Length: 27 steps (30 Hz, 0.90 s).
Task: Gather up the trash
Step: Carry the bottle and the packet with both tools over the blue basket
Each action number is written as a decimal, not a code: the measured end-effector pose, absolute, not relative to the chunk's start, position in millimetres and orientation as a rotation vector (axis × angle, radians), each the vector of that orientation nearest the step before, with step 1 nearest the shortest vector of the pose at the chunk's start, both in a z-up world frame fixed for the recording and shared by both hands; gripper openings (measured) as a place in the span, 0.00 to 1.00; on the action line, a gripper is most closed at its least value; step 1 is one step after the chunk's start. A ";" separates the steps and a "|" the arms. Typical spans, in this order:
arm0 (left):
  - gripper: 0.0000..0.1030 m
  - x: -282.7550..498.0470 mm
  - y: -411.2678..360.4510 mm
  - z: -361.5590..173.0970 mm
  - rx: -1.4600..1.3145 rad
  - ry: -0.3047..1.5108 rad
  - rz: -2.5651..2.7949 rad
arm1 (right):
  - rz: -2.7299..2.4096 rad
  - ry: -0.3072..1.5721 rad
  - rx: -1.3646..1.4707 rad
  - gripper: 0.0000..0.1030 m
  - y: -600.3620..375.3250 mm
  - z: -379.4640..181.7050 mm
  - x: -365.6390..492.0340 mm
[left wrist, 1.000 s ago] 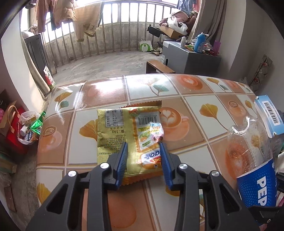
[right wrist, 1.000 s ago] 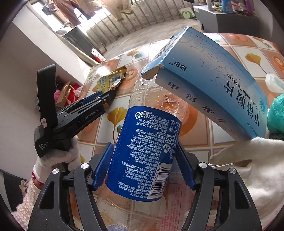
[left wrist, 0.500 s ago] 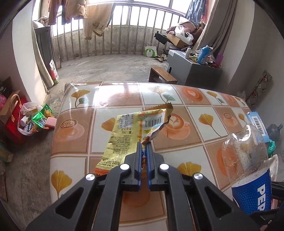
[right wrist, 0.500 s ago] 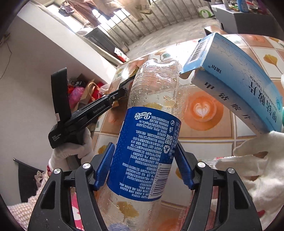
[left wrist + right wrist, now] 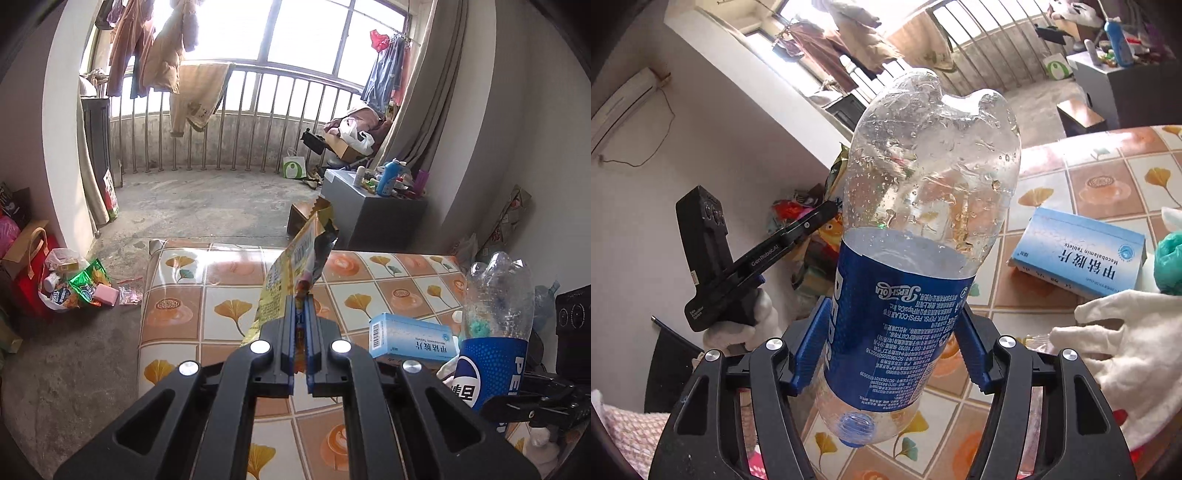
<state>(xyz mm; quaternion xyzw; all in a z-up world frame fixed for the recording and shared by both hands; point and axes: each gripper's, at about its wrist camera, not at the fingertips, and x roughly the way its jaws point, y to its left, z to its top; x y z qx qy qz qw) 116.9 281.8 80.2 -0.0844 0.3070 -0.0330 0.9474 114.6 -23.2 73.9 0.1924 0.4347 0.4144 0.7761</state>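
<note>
The counter point(image 5: 177, 325), a glossy tiled-pattern top printed with ginkgo leaves and coffee cups, now lies well below both claws where a second ago it filled the left wrist view — both pieces of trash are off it and lifted. The Pepsi bottle point(image 5: 916, 229) is the bigger catch: clear, dimpled plastic beaded with droplets inside, a smooth blue label round its middle, held upside down with its blue cap point(image 5: 854, 424) pointing toward the camera. The right claw point(image 5: 892, 354) grasps it across the label, blue pads pressed to either side, as it did a second earlier. A pale blue cardboard medicine box point(image 5: 1082, 254), sharp-edged and matte, rests on the counter beside a gloved hand point(image 5: 1126, 339), so it seems one item yet to gather. Smallest is the snack wrapper point(image 5: 295, 266), thin crinkly yellow foil with a serrated top edge; a second ago it lay flat between open jaws, and now the left claw point(image 5: 301, 332) is clenched tight on its lower end and the wrapper stands up, folded and limp — the pick looks secure. With both claws full, the next step is probably carrying them to a bin, which I cannot see.
</note>
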 end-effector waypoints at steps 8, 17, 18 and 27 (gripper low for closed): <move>0.04 104.8 215.0 120.6 -0.133 0.551 -0.239 | 0.832 0.793 0.553 0.59 -96.8 101.0 97.0; 0.04 119.0 90.1 142.8 -0.062 0.556 -0.492 | 0.655 0.629 0.756 0.59 -210.4 101.6 57.6; 0.04 120.5 72.8 144.5 -0.048 0.557 -0.522 | 0.632 0.611 0.785 0.59 -225.6 99.3 53.2; 0.04 136.8 -108.5 119.0 0.054 0.688 -0.830 | 0.347 0.467 1.091 0.59 -359.4 37.1 -6.0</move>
